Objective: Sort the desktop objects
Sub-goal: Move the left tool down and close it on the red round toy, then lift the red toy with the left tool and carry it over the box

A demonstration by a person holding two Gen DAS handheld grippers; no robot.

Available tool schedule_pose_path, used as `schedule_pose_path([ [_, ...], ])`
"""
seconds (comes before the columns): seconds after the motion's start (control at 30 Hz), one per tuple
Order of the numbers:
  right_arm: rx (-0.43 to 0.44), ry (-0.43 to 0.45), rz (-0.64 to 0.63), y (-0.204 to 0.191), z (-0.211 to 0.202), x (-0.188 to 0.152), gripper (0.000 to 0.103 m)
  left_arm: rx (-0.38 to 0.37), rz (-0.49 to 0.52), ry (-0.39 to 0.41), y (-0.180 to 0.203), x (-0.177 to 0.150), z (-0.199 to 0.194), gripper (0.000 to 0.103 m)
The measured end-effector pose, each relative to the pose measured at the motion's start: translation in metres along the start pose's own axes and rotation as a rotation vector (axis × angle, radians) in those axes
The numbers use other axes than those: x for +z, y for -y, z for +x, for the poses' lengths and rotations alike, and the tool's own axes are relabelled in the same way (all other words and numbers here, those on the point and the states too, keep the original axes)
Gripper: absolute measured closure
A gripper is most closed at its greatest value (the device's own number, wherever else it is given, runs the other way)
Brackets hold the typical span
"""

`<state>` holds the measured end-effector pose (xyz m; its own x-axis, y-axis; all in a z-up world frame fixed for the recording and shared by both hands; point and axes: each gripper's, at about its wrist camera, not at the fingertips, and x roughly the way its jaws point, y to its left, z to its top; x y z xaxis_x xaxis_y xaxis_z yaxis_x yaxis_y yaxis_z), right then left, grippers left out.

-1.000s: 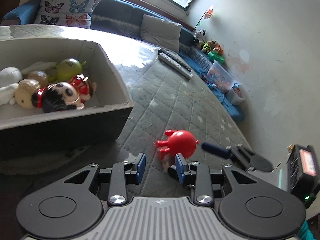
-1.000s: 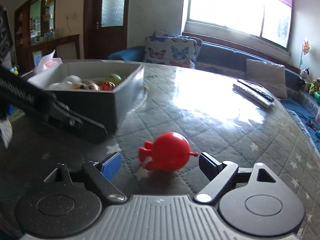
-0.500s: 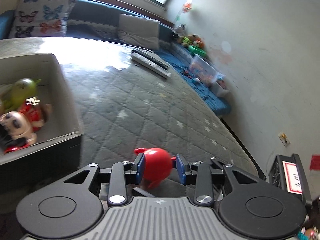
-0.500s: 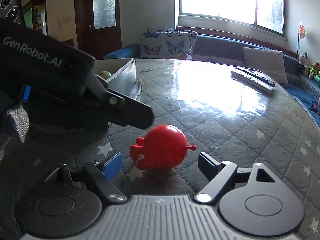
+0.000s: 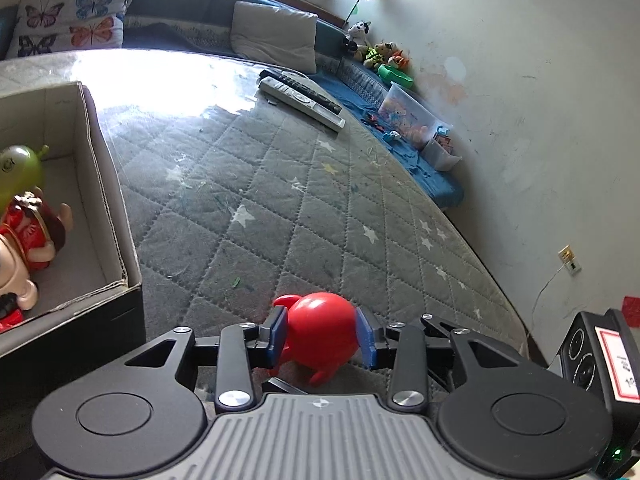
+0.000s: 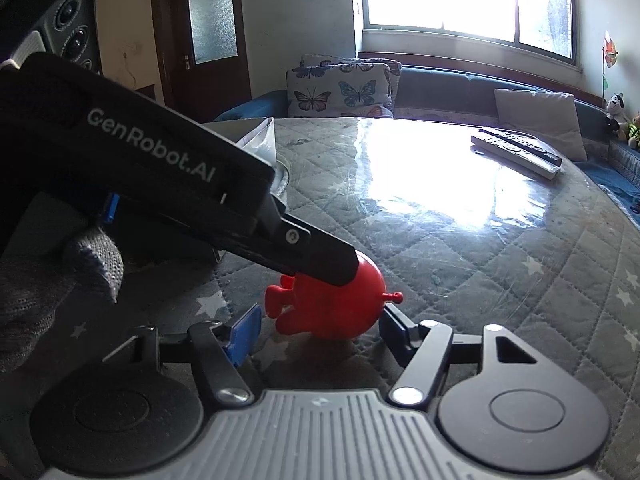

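Note:
A round red toy figure point(image 5: 320, 332) lies on the quilted table cover. My left gripper point(image 5: 322, 334) has its blue pads against both sides of the toy and is shut on it. In the right wrist view the same red toy point(image 6: 340, 304) lies on the cover between the wide-open fingers of my right gripper point(image 6: 316, 328), and the left gripper's black body point(image 6: 168, 184) reaches over it from the left. A cardboard box point(image 5: 100, 184) at the left holds a green toy point(image 5: 20, 168) and a red-dressed doll point(image 5: 28, 228).
Two remote controls point(image 5: 300, 96) lie at the far side of the table, also in the right wrist view point(image 6: 516, 152). The table edge runs along the right, with a wall, floor toys and a plastic bin point(image 5: 412, 116) beyond. A sofa with cushions stands behind.
My left gripper has moved in over the red toy and closed its pads on it. The right gripper has stayed open beside the toy.

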<state>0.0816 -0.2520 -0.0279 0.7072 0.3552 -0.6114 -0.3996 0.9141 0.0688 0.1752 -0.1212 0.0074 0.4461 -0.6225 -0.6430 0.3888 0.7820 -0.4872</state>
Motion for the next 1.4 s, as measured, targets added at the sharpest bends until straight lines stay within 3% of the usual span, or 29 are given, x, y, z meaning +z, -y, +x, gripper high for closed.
schedule_pose_path([
  [0.3,0.006,0.007,0.001,-0.002,0.000,0.001,0.037,-0.037,-0.014,-0.012,-0.008,0.000,0.013,0.050],
  [0.53,0.009,0.010,-0.003,-0.005,-0.005,-0.001,0.038,-0.034,0.008,0.002,-0.004,-0.007,0.006,0.053],
  [0.77,0.040,-0.002,-0.027,-0.019,-0.012,-0.003,0.038,0.017,0.010,0.022,0.002,-0.020,-0.011,0.053],
  [1.0,0.080,0.027,-0.106,-0.048,-0.031,0.005,0.038,0.048,-0.004,0.097,0.005,-0.034,-0.051,0.053],
  [1.23,0.122,0.091,-0.208,-0.083,-0.041,0.038,0.038,0.098,-0.002,0.224,0.001,-0.030,-0.101,0.053],
  [1.4,0.168,0.118,-0.285,-0.112,-0.029,0.064,0.038,0.142,-0.039,0.294,-0.022,-0.019,-0.132,0.053],
])
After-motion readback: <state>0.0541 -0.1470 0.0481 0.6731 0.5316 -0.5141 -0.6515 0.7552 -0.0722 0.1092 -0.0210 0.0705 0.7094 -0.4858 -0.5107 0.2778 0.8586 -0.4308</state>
